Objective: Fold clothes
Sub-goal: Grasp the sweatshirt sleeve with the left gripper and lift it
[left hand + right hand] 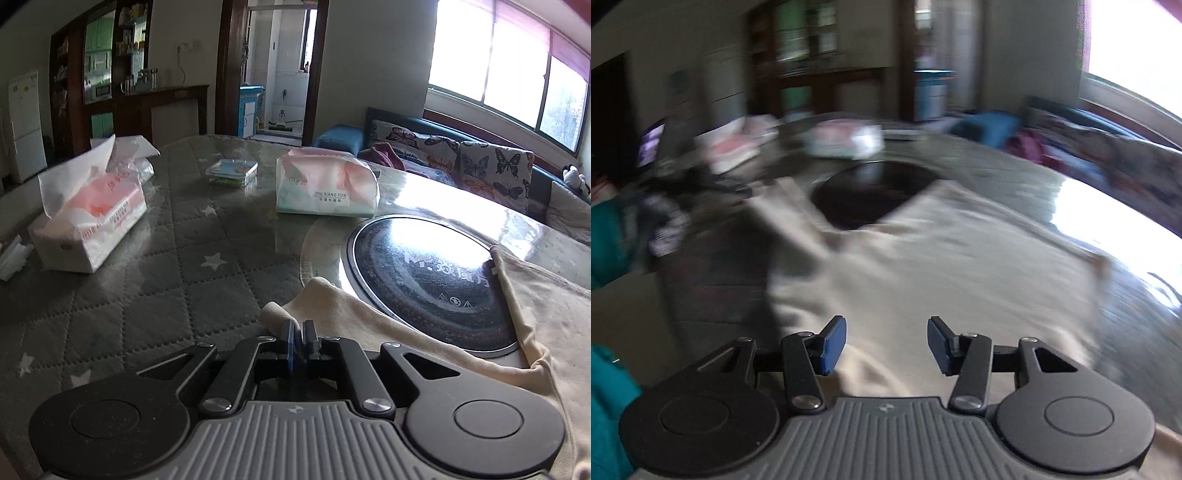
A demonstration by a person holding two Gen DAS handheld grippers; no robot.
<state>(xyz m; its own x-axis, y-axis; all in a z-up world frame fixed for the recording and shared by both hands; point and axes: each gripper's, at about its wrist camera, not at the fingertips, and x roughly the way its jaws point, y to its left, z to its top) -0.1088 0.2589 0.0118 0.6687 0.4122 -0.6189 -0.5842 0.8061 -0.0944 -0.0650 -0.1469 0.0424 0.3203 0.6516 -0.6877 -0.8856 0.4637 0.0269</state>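
My left gripper (300,338) pinching the cream garment's (424,332) rolled edge, sharp view of tissue packs (88,225) beyond, my right gripper (886,345) spread wide above the blurred cloth, garment partly overlapping the black round plate (424,273), bare quilted table (166,288) to my left

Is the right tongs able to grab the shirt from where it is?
Probably yes. The right tongs are open right above the cream shirt, with nothing between them, though the picture is blurry.
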